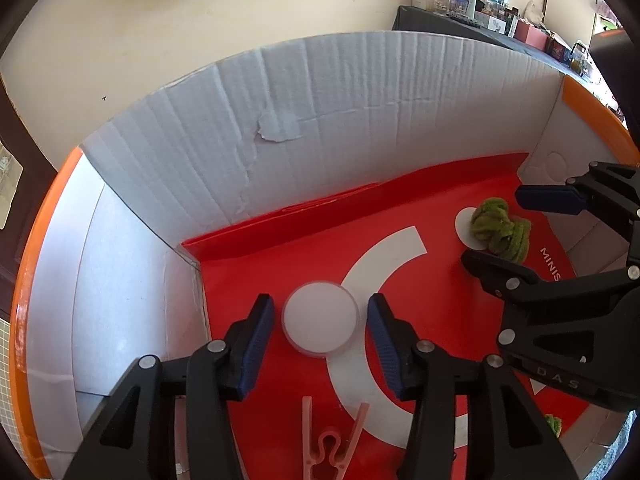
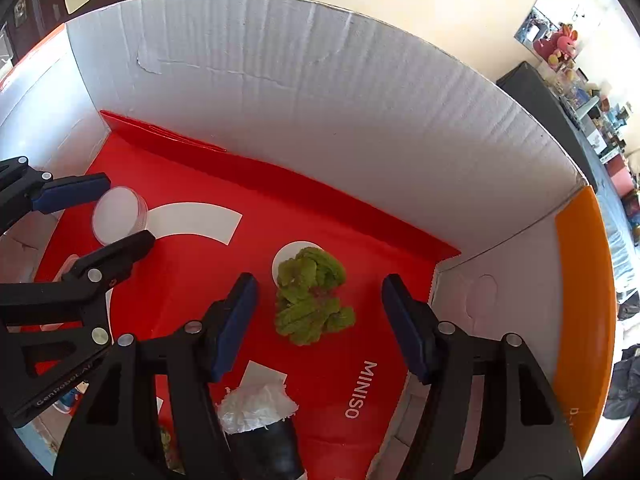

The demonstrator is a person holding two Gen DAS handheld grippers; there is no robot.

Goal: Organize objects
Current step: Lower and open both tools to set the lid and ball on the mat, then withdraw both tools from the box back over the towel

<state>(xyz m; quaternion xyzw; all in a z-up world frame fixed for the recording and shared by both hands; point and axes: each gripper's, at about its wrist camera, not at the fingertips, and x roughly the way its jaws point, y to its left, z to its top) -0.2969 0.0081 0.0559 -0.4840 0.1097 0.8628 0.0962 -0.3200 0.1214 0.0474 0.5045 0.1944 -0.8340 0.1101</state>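
Jaws of the left gripper (image 1: 320, 320) stand apart, one blue pad on each side of a round white container (image 1: 320, 319), with a visible gap between each pad and the container wall. No pad presses on it. The container sits flat on the red floor of the box, partly over a white curved band (image 1: 384, 256) printed there.

Jaws of the right gripper (image 2: 316, 320) also stand apart, wider, flanking a green fuzzy bundle (image 2: 312, 296). Neither pad touches it. The bundle lies on the red floor, overlapping a white printed dot (image 2: 286, 254), and is well apart from the container, toward the right end of the box.

A pink clothes peg (image 1: 330, 444) lies on the floor just below the left gripper, nearer the camera than the container. Below the right gripper, a black cylinder with a crumpled white top (image 2: 260, 420) rests on the floor near the printed word MINISO (image 2: 362, 390).

All items sit inside a cardboard box (image 1: 320, 112) with tall white corrugated walls, a red floor liner and orange flap edges (image 2: 584, 300). One patch of the back wall's white surface is torn (image 1: 278, 128).

Beyond the box, a cream wall rises, and a dark shelf (image 1: 480, 24) at the far right carries plush toys and small boxes.
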